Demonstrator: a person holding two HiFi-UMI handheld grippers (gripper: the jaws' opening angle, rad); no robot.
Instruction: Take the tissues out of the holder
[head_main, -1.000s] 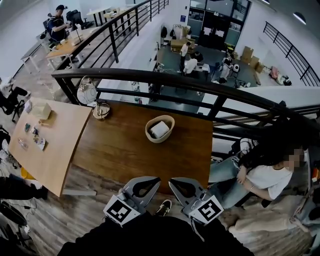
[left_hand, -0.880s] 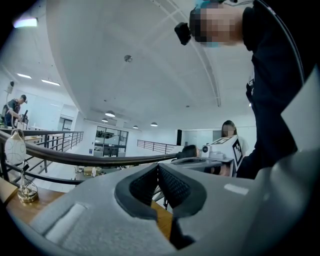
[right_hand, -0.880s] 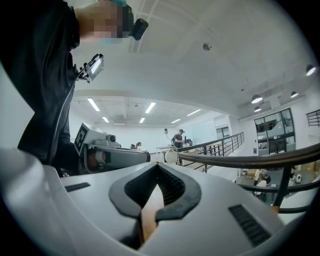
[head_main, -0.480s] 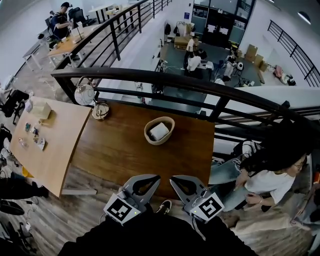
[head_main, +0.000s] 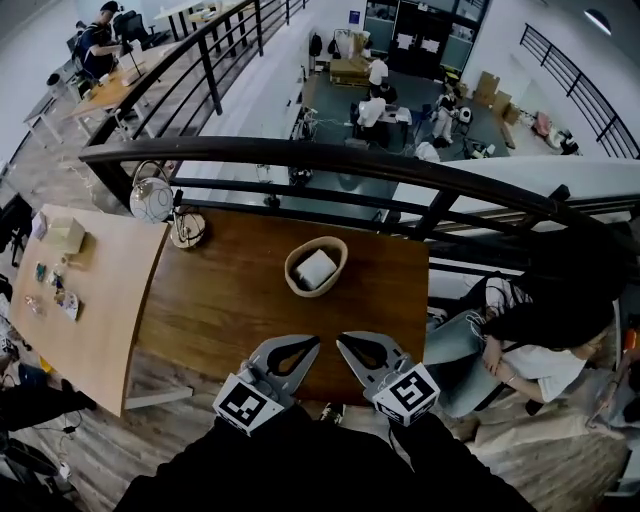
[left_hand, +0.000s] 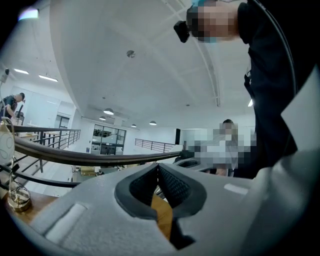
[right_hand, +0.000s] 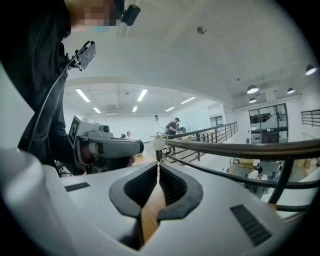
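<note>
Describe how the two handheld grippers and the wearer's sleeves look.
The left gripper and right gripper are matching light-grey plastic with tapering jaws, lined with dark ribbed pads. Each carries a white cube printed with black square markers. The person's sleeves are black.

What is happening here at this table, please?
A person holds a two-jaw gripper in each hand at the near edge of the dark wooden table. The left gripper and the right gripper are both shut and empty. The woven holder stands in the middle of the table, apart from both grippers, with the white tissues lying inside it. Nothing has been taken out yet.
</note>
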